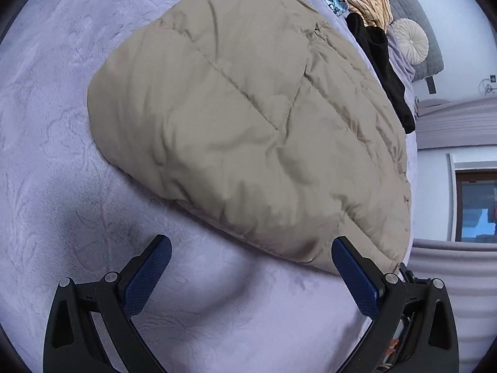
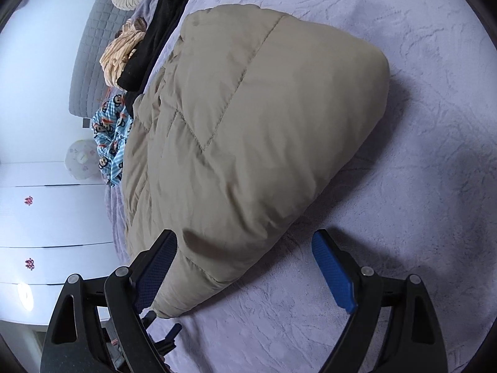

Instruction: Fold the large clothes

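- Approaching the near edge of a beige quilted puffer jacket [image 1: 248, 118] lying on a lilac plush bedspread [image 1: 62, 124]; both grippers point down at it.
- Left gripper [image 1: 251, 261]: jaws spread wide, nothing between the blue pads. The jacket hem sits just beyond the right-hand finger, at lower right of the left wrist view; contact cannot be confirmed.
- Right gripper [image 2: 245, 255]: jaws wide apart, holding nothing. The jacket's lower corner lies between the fingers at lower centre of the right wrist view, but the pads are not pressing it.
- Jacket position: centre of both views, already doubled into a thick, rounded bundle. Other garments lie beside its far side: a black garment [image 1: 382, 71], a blue cartoon-print fabric [image 2: 111, 130] and a yellowish knit [image 2: 121, 52].
- Long axis: in the left wrist view it runs from upper centre down to lower right; in the right wrist view from upper centre down to lower left. The rounded folded end faces left in the left view and right in the right view.
- Judgement, step in hand: take the near hem with both grippers for the next fold.
- Doing it well: bite deep enough to catch every padded layer, since slick puffy fabric likely slips from a shallow pinch.
- Close both grippers on the same edge, spaced along it, so that it lifts level.
- Fold across the long axis toward the far end; keep clear of the neighbouring clothes.
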A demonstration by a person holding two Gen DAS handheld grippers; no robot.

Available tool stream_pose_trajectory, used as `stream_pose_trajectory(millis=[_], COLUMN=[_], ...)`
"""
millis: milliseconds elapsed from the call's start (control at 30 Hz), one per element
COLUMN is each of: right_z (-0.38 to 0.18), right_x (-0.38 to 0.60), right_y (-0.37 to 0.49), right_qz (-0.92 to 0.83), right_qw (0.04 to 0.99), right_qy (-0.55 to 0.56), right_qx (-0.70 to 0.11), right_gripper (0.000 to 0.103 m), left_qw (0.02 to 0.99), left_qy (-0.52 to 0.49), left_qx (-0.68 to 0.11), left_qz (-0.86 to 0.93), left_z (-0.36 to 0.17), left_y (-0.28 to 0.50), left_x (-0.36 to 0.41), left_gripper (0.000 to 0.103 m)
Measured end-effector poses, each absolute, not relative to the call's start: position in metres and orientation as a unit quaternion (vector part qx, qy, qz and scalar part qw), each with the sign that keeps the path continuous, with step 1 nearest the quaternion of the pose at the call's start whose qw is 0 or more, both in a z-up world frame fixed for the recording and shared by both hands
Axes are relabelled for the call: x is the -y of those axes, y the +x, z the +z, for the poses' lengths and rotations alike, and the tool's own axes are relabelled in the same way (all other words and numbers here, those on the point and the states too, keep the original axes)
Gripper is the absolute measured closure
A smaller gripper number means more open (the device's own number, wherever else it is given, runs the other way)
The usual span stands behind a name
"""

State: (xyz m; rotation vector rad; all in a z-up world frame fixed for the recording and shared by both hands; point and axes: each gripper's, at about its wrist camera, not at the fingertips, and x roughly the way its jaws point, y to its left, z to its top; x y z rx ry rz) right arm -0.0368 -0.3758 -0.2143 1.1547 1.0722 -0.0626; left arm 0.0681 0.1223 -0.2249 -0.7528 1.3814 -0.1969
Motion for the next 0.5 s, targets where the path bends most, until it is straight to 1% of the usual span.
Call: stream_pose_trajectory(millis=[200, 400, 433, 467, 500], right_z=[-0.230, -0.231, -0.229, -0.227, -0.225], right_x=[0.380, 0.388, 0.389, 0.391, 0.392], right_y=[-0.033, -0.013, -0.007, -0.001, 0.002], right_qz=[-0.026, -0.011, -0.007, 0.003, 0.011], right_qw=[0.688, 0.686, 0.687, 0.687, 0.688], right_qy=[0.552, 0.579, 0.581, 0.588, 0.596], right_qx=[-0.471, -0.441, -0.436, -0.427, -0.414], right_gripper=[0.012, 0.012, 0.009, 0.000, 0.000], left_qw=[0.699, 0.723, 0.725, 0.728, 0.731], left_qy=[-0.383, -0.396, -0.397, -0.396, -0.394], left_qx=[-0.597, -0.561, -0.557, -0.553, -0.551], left_qz=[-0.092, -0.082, -0.082, -0.082, -0.082], left_z=[-0.242, -0.237, -0.235, -0.233, -0.233], left_y=[0.082, 0.120, 0.124, 0.126, 0.127], left_x=[-0.126, -0.137, -0.139, -0.139, -0.142], left_gripper=[0.000, 0.000, 0.000, 0.000, 0.000])
